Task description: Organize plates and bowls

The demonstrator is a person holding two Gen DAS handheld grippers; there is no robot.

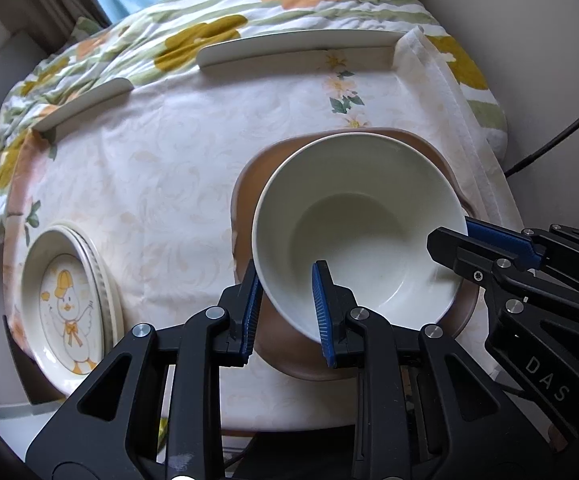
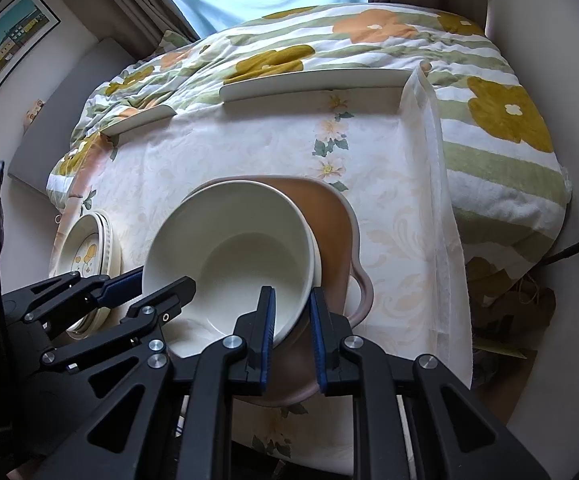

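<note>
A white bowl sits tilted over a brown handled dish on a flowered tablecloth. My left gripper is shut on the bowl's near-left rim, one blue pad inside the wall and one outside. My right gripper is shut on the rim at the opposite side in the same way. In the right wrist view a second white rim shows just under the bowl. Whether the bowl rests on the dish or hangs above it I cannot tell.
A stack of cream plates with a duck drawing lies at the cloth's left edge. Two raised white rails border the far side. Behind them lies a floral blanket. A black cable runs at the right.
</note>
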